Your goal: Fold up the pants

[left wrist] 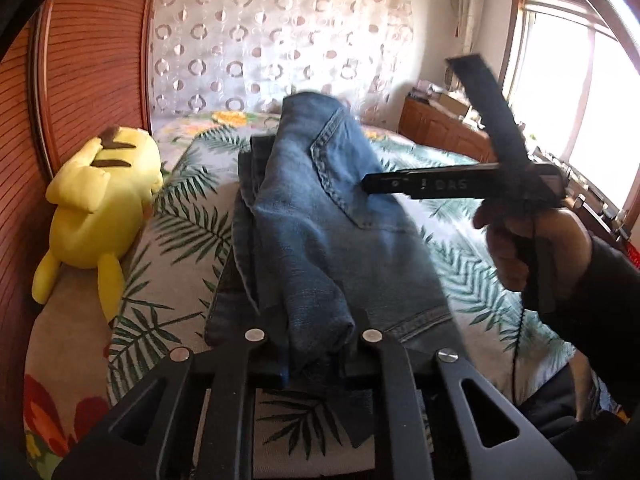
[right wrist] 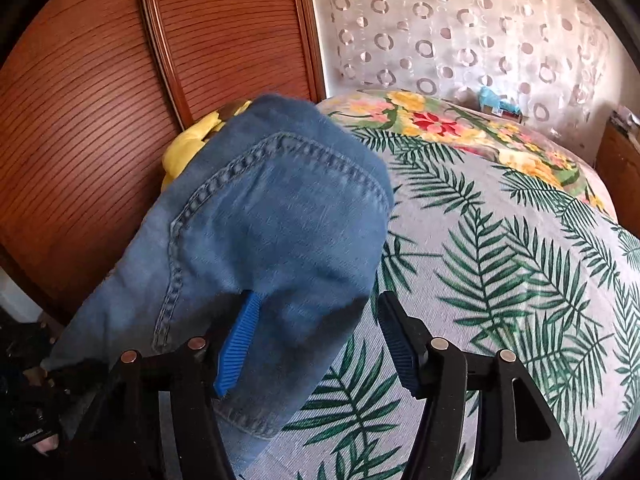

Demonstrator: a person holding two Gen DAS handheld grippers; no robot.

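Blue jeans (left wrist: 320, 200) lie in a long folded bundle on the bed, back pocket up. My left gripper (left wrist: 316, 340) is shut on the near end of the bundle, with a bunched fold of denim pinched between its black fingers. In the right wrist view the pocket end of the jeans (right wrist: 272, 220) is lifted and drapes over the left blue pad (right wrist: 236, 344). My right gripper (right wrist: 316, 340) stands open around that denim, and its right pad (right wrist: 396, 348) is just clear of the cloth. A hand (left wrist: 528, 240) in a dark sleeve holds the right gripper over the jeans.
The bed cover (right wrist: 500, 260) has a palm-leaf print with flowers further back. A yellow plush toy (left wrist: 100, 200) lies at the left against the slatted wooden wardrobe door (left wrist: 92, 60). A wooden cabinet (left wrist: 440, 128) and a bright window stand at the right.
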